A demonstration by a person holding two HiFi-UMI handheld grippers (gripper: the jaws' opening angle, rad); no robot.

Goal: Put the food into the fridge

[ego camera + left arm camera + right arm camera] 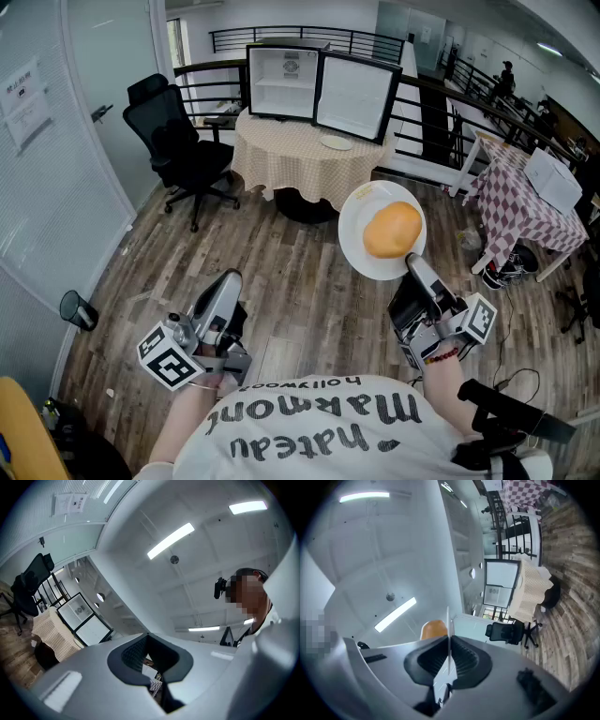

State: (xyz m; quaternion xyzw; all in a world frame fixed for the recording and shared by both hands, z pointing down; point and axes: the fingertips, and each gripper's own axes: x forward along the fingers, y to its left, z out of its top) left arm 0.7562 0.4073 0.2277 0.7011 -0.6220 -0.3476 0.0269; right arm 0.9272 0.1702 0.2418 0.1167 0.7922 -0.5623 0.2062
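Orange bun point(392, 230), white plate point(354, 247), beige checked tablecloth point(281, 150).

We've got a round table point(281, 155) in a checked cloth, with the open mini fridge point(281, 84) and a small plate point(336, 143) sitting on it.

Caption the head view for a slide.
Right tongs hold a plate with a bun, open mini fridge ahead.

The shell of my right gripper point(449, 641) is smooth pale-grey plastic, its pads point(466, 660) matt, dark and ribbed. The plate point(356, 253) is glossy white and the bun point(392, 230) on it smooth, matt orange. The floor point(300, 281) is grainy wood plank, the tablecloth point(281, 155) checked cloth.
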